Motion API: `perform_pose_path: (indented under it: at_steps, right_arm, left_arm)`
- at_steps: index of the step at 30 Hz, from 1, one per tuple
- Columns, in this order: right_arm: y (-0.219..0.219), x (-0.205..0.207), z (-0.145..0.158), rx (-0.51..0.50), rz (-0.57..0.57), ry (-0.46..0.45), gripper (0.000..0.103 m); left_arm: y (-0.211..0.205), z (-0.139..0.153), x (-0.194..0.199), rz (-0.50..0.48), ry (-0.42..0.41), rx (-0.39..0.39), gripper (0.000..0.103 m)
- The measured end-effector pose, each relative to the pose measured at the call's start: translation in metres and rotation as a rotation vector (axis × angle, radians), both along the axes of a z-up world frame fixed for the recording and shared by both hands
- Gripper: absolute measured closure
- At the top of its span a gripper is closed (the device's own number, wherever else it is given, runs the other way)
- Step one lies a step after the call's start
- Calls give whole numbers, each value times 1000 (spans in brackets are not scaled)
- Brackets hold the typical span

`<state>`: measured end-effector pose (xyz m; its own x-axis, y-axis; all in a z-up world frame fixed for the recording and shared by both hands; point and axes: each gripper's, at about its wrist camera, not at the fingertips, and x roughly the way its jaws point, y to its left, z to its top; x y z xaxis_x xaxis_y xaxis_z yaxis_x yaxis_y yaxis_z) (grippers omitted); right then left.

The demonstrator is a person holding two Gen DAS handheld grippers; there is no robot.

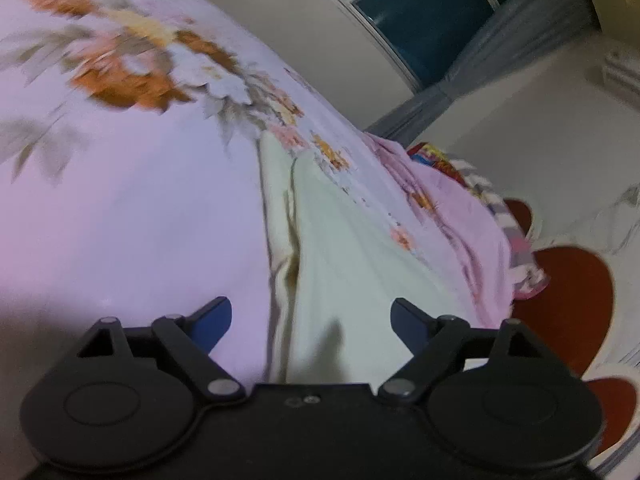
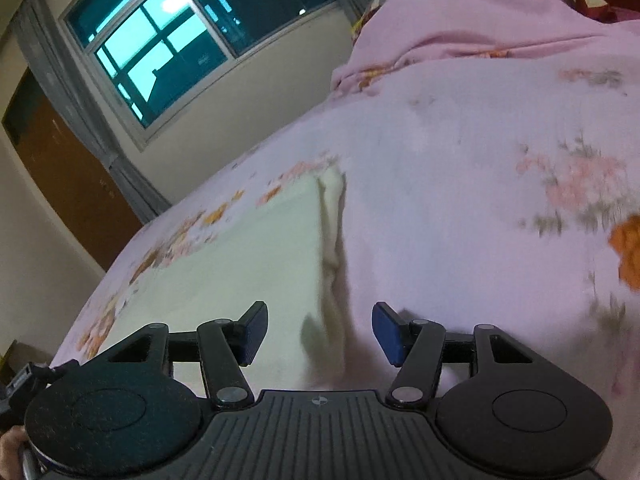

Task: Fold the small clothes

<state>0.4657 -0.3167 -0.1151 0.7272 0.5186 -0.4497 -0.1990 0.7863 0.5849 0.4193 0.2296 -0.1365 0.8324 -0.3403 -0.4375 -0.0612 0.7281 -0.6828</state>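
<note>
That pale cream garment [image 1: 340, 248] lying on the floral bedsheet [image 1: 140, 200] looks light and floppy, so pinch its doubled edge at 12 o'clock of the empty, wide-open left gripper [image 1: 311, 322]; right gripper [image 2: 320, 330] is half-open and empty too.

No text, label, brand or number can be read in either view. The colourful red, yellow and blue printed item [image 1: 434, 159] beyond the far edge of the bed carries markings, but they are too blurred and small to tell whether they are letters. A small round emblem [image 2: 320, 400] sits on the ribbed black body of the right hand-held gripper, showing a crossed circle with no lettering. A faint pale patch [image 2: 204, 59] on the dark window glass might be a sticker or a reflection; nothing on it is legible.
</note>
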Motion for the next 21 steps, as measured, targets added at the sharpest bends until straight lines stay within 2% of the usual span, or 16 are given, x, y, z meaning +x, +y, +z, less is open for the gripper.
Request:
perform_pose_path:
  at_steps: [3,6,8,10,15,17,18,19,21]
  right_arm:
    - [-6,14,-3,-1,-19,-3,44]
    - [-14,20,-7,-7,-17,-5,44]
    - [-20,22,-10,-27,-10,-21,44]
    - [-32,23,-14,-26,-21,-28,44]
    - [-65,29,-18,-26,-108,-46,44]
    - [-79,29,-18,-32,-132,-54,44]
    - [-87,29,-20,-43,-152,-52,44]
    - [-95,28,-21,-54,-172,-50,44]
    - [-110,26,-22,-101,-216,-49,44]
  left_arm:
    - [4,-6,30,-21,-17,-9,19]
    - [16,-12,59,-69,-38,-50,28]
    - [25,-17,74,-79,-29,-79,51]
    - [34,-25,88,-106,-23,-111,58]
    - [40,-31,110,-194,-33,-127,56]
    - [38,-30,115,-210,-36,-112,59]
    - [35,-30,117,-198,-30,-75,66]
    - [30,-29,119,-177,-8,-17,78]
    - [22,-23,122,-166,8,37,85]
